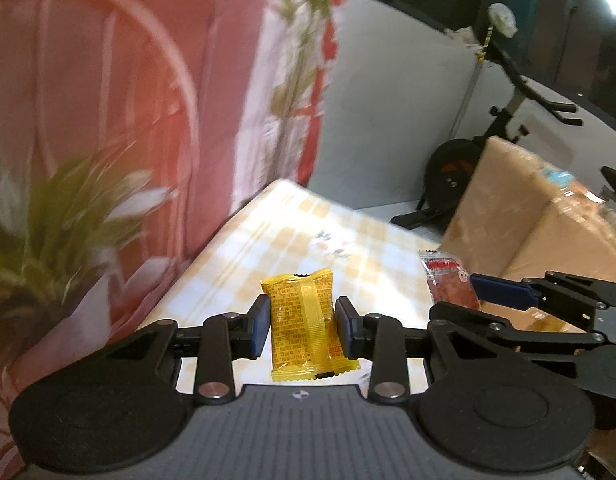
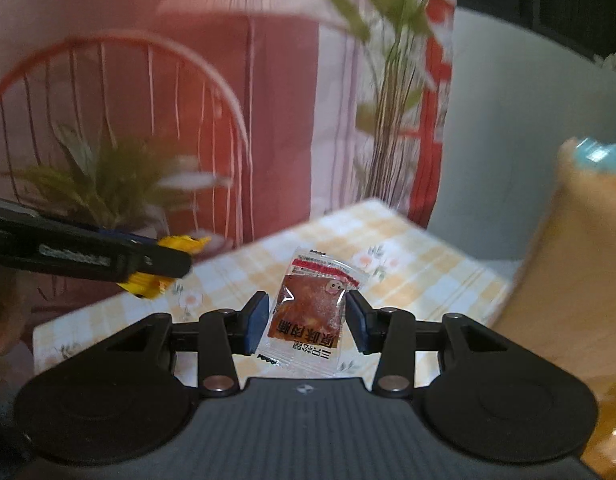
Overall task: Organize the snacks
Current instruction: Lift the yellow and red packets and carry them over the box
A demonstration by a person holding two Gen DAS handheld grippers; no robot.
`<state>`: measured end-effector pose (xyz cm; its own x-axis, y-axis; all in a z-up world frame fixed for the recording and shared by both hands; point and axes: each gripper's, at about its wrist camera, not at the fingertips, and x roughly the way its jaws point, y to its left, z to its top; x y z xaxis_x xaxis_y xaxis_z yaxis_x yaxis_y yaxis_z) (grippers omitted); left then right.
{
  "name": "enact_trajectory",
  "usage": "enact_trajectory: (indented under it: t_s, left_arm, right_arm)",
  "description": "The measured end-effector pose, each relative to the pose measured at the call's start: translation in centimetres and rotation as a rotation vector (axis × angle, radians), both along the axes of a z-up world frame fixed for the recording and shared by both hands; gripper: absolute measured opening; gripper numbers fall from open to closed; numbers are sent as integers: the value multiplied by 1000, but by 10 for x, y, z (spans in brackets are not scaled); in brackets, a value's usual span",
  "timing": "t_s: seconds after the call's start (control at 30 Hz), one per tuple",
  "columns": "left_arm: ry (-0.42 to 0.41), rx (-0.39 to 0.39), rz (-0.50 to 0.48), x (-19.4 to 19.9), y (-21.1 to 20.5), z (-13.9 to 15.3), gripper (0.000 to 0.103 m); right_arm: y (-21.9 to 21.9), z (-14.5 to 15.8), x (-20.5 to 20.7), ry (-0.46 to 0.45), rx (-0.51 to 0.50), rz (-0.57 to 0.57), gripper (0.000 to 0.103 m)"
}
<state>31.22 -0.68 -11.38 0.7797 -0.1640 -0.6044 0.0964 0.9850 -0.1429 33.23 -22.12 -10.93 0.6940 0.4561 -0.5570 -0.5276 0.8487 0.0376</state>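
Observation:
In the left wrist view my left gripper (image 1: 301, 326) is shut on a yellow snack packet (image 1: 305, 326), held upright above the checked tablecloth (image 1: 291, 236). To its right the right gripper (image 1: 474, 294) carries a red-brown snack packet (image 1: 448, 282). The right wrist view shows my right gripper (image 2: 305, 322) shut on that clear packet of red-brown dried meat (image 2: 310, 312), lifted off the cloth. The left gripper (image 2: 163, 264) with the yellow packet (image 2: 179, 245) crosses that view at the left, blurred.
A pink patterned curtain (image 1: 147, 100) and a green plant (image 1: 59, 216) stand behind the table. Cardboard boxes (image 1: 520, 208) sit at the right, beside the table's edge. An exercise bike (image 1: 504, 120) stands farther back by a pale wall.

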Motion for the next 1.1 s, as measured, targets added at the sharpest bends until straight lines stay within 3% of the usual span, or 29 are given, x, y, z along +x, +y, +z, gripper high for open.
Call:
enact_trajectory:
  t_s: [0.27, 0.6, 0.87, 1.1]
  left_arm:
    - [-106, 4, -104, -3, -65, 46, 37]
    - [-207, -38, -319, 9, -185, 89, 37]
    - [-204, -4, -454, 37, -283, 78, 37]
    - [-164, 55, -454, 61, -320, 51, 37]
  right_arm:
    - [-59, 54, -25, -113, 58, -68, 45]
    - [-178, 99, -36, -214, 57, -265, 45]
    - [-261, 94, -26, -185, 11, -415, 45]
    - [-291, 72, -13, -101, -10, -467, 46]
